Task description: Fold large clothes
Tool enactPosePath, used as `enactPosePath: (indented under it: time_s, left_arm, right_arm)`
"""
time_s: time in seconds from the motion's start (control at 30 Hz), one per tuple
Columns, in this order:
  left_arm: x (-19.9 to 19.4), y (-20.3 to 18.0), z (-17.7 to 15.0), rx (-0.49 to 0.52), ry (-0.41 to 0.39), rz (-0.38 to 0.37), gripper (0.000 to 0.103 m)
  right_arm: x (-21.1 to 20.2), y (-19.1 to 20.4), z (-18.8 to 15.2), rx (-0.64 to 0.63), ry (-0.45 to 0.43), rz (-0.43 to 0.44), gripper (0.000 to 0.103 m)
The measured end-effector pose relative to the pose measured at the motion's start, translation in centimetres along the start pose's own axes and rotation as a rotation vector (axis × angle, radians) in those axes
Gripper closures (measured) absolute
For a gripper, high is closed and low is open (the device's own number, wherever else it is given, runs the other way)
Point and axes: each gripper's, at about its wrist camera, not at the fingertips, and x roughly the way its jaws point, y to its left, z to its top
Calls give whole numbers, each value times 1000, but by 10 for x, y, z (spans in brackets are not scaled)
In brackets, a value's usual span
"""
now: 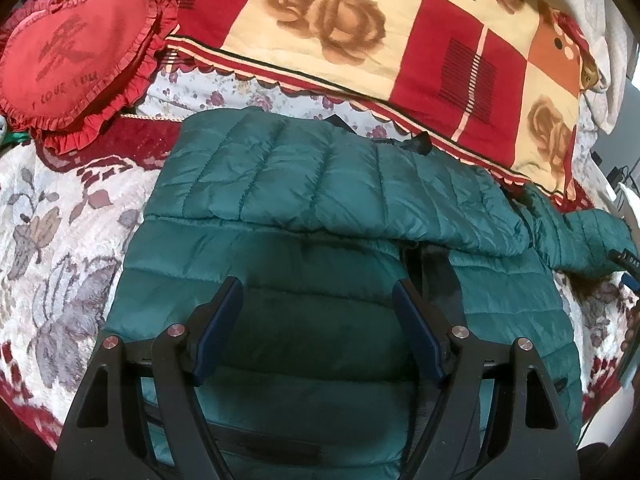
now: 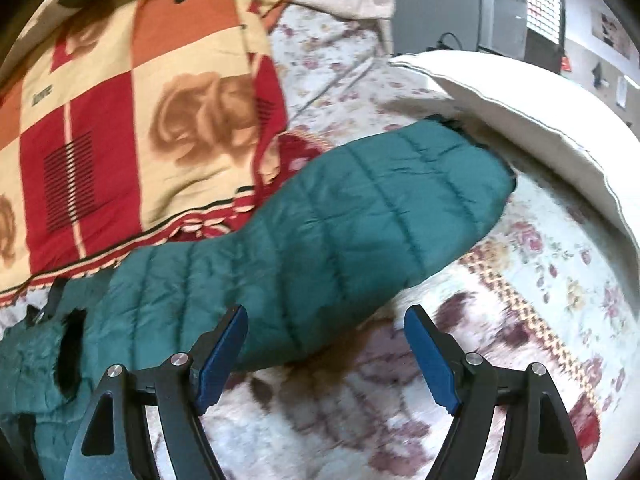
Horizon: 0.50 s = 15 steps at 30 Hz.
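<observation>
A teal quilted jacket [image 1: 320, 216] is lying spread out on a bed [image 1: 60, 216] covered with a floral quilt. 1 sleeve [image 1: 340, 184] is lying folded across the jacket's upper body, reaching from the left shoulder over toward the right side. The other sleeve [image 2: 340, 208] is stretching out away from the body across the quilt, its cuff end lying just beside a white pillow [image 2: 540, 120].

The left tool [image 1: 318, 320] is hanging over the jacket's lower body, pointing steeply down. Its 2 blue pads [image 1: 218, 328] are standing wide apart with nothing gripped between them, only the teal fabric showing beneath the gap.

The right tool [image 2: 326, 356] is hovering near the outstretched sleeve's lower edge. Its jaws are spread wide and empty; the left pad is overlapping the sleeve's edge in view, while the right pad is sitting over bare quilt. The picture there is somewhat blurred.

Behind the jacket a red, cream and orange blanket [image 1: 400, 40] printed with roses and the word "love" is lying along the far side of the bed. A red heart-shaped cushion [image 1: 80, 60] with a frilled edge is resting at the far left, apart from the jacket.
</observation>
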Motion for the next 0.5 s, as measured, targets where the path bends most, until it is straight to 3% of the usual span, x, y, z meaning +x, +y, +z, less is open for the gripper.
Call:
enactPosePath:
  time_s: [0.37, 0.5]
  left_arm:
    - [1, 1, -2, 0, 11, 0, 25]
    - [6, 4, -5, -12, 31, 0, 25]
  right_arm:
    - [19, -30, 16, 88, 6, -23, 24]
    - [25, -39, 30, 137, -9, -9, 17]
